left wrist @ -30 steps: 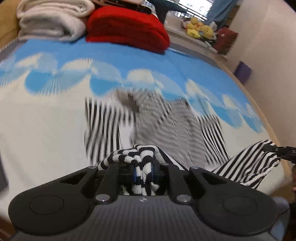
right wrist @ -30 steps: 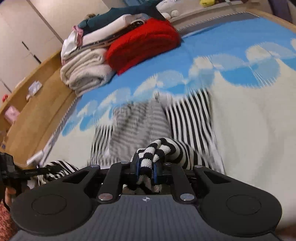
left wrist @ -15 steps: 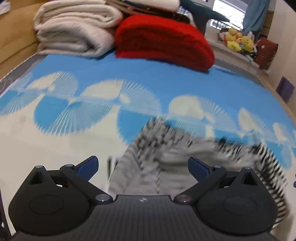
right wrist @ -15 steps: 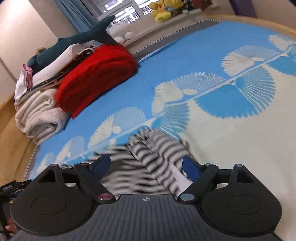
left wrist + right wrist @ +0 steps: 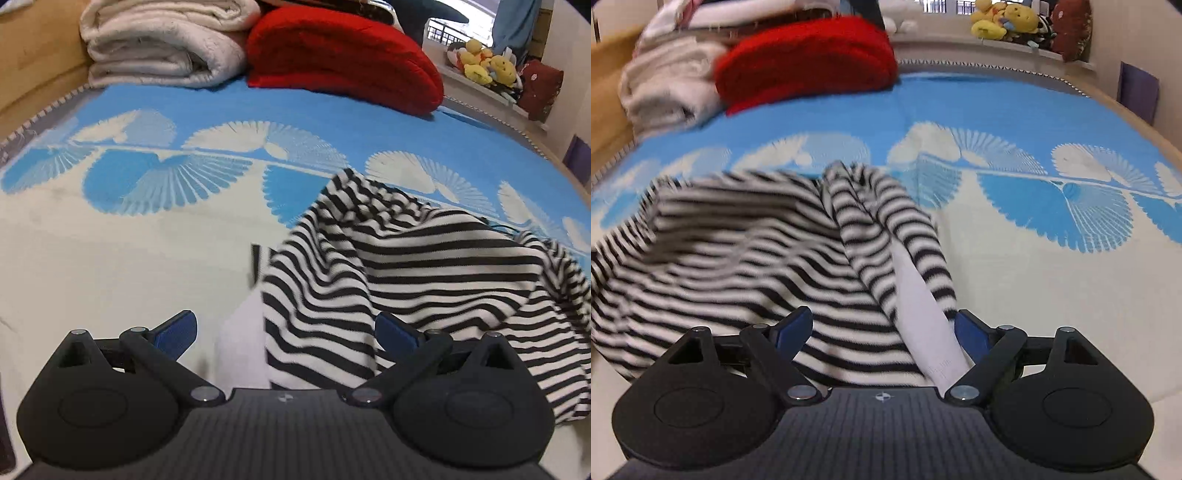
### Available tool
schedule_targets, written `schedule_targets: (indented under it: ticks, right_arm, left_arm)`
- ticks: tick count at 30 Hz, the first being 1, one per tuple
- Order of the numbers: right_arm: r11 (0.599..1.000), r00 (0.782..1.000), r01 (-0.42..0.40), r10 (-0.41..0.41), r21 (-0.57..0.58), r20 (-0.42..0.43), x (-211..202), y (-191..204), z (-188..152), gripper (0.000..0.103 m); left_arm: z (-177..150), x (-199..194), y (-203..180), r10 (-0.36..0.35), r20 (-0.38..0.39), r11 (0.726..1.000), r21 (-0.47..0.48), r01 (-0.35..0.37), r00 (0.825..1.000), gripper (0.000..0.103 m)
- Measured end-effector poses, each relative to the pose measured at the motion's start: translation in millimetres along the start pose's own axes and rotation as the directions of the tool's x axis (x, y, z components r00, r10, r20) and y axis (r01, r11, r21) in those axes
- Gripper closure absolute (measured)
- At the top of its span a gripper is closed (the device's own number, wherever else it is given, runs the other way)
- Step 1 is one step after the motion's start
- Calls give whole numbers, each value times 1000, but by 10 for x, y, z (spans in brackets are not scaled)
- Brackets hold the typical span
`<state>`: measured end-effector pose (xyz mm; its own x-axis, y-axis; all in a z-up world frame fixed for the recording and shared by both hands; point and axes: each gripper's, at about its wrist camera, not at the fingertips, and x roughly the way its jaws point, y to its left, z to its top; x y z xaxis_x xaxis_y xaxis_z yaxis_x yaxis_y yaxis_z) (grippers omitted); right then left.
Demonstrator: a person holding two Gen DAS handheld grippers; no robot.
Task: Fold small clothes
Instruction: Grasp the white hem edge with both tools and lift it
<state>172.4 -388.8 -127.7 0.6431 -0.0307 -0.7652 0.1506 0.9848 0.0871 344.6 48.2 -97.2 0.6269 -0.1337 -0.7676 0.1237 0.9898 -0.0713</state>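
A black-and-white striped garment [image 5: 424, 266] lies rumpled on the blue and cream blanket [image 5: 129, 258]. My left gripper [image 5: 284, 325] hovers low over its left edge, open wide, and the cloth passes between the blue pads without being pinched. In the right wrist view the same garment [image 5: 738, 258] spreads to the left, a striped sleeve and white inner fabric [image 5: 923, 321] running toward the camera. My right gripper [image 5: 882, 319] is open above that fabric, its right fingertip [image 5: 971, 332] beside the white strip.
At the head of the bed sit a folded red blanket [image 5: 343, 62] and a stack of white towels [image 5: 166, 48]. Plush toys [image 5: 484, 66] line the windowsill. A wooden bed frame [image 5: 33, 74] runs along the left; a purple box [image 5: 1137, 92] stands at the right.
Both grippers were shut on bunched striped fabric; they have let go and opened wide. Both have sunk toward the bed, and the garment now rests on the blanket.
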Motion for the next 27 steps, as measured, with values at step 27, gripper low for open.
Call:
schedule_targets:
  ticks: [27]
  right_arm:
    - [999,993,1,3,34,-119,124,-59,-242,20]
  left_arm:
    - [-102,-12,119,73,-1,995,67,-73,997,0]
